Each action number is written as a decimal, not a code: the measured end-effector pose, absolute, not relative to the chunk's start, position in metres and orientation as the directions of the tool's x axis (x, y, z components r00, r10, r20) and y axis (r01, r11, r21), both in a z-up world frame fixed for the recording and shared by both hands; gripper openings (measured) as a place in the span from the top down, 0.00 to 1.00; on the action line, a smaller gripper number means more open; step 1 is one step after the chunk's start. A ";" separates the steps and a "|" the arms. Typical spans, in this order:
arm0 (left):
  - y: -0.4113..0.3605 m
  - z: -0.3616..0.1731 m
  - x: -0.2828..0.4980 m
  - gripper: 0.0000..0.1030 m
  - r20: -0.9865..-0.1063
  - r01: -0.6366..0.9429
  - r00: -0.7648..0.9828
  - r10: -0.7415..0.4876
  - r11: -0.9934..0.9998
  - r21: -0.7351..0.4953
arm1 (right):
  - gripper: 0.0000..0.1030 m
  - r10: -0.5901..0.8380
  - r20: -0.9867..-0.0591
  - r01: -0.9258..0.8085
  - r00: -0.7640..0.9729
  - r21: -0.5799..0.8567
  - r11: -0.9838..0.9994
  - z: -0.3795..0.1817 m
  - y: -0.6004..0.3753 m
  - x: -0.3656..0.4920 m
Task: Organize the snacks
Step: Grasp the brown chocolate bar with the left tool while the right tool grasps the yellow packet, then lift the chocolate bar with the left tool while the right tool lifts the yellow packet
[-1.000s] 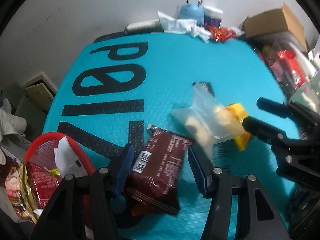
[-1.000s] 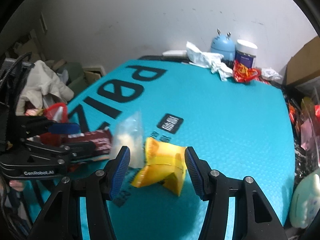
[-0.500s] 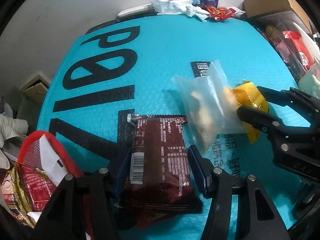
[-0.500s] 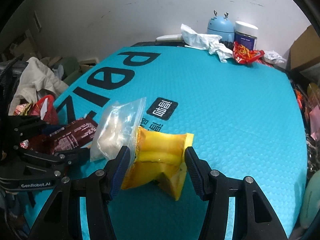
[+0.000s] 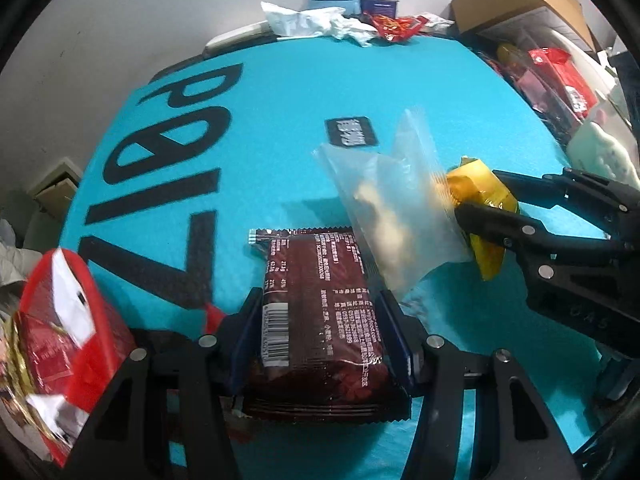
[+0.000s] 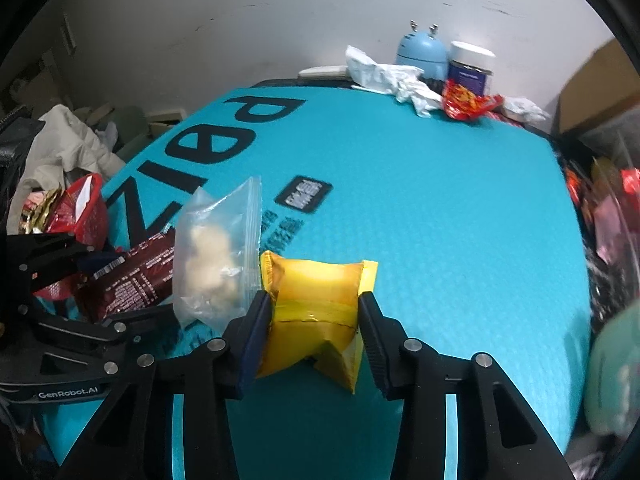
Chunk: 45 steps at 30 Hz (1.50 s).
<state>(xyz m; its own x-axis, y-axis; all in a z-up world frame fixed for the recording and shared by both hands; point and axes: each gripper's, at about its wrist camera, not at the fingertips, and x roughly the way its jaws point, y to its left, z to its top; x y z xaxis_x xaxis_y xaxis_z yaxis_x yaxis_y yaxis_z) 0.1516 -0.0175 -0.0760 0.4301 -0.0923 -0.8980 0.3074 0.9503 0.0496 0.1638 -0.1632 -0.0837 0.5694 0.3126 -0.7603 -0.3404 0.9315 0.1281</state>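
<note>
Closing in over the last half second: right gripper (image 6: 313, 322) jaws now pinch the yellow snack pack (image 6: 316, 312), pads pressed into both sides and the wrapper bulging between them. Compared with a second ago, both views sit lower and nearer the teal mat (image 6: 440, 220).

Left gripper (image 5: 320, 338) clamped across the dark red wrapper (image 5: 320, 320), unchanged grip, wrapper lying flat on mat.

Clear zip bag (image 6: 216, 256) leans against left finger of right gripper, touching yellow pack; not gripped.

Risks, judged: lifting yellow pack likely drags or topples clear bag. Puffy wrapper may squirt out of a side pinch. Grippers close together; crossing paths toward red basket (image 5: 72, 320) at far left invites collision.
</note>
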 end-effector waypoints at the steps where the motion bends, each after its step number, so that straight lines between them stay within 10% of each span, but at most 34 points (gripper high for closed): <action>1: -0.019 -0.077 0.148 0.46 -0.900 0.308 0.423 -0.102 0.951 0.038 | 0.58 0.309 -0.763 -0.335 0.568 0.128 0.933 -0.084 -0.166 0.159; 21: -0.038 -0.081 0.065 0.46 -0.899 0.333 0.384 -0.212 0.939 -0.080 | 0.57 0.274 -0.802 -0.296 0.531 0.127 0.947 -0.084 -0.194 0.061; 29: -0.038 -0.086 0.058 0.46 -0.895 0.325 0.402 -0.192 0.944 -0.057 | 0.42 0.251 -0.814 -0.284 0.524 0.111 0.952 -0.090 -0.193 0.050; 35: -0.046 -0.089 0.063 0.26 -0.891 0.329 0.424 -0.166 0.944 -0.020 | 0.41 0.234 -0.818 -0.274 0.525 0.098 0.957 -0.098 -0.193 0.051; 42: -0.045 -0.090 0.067 0.26 -0.867 0.326 0.468 -0.168 0.945 -0.008 | 0.36 0.220 -0.810 -0.285 0.544 0.068 0.956 -0.101 -0.188 0.049; 45: -0.045 -0.088 0.066 0.43 -0.850 0.340 0.494 -0.183 0.940 -0.004 | 0.36 0.200 -0.805 -0.291 0.559 0.036 0.956 -0.103 -0.185 0.048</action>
<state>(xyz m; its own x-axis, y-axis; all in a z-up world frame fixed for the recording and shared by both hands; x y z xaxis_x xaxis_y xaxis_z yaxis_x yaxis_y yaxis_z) 0.0657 -0.0446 -0.0884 0.4942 -0.1827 -0.8499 0.3402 0.9403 -0.0043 0.0481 -0.1846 -0.1027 0.5587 0.2003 -0.8048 -0.2907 0.9561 0.0361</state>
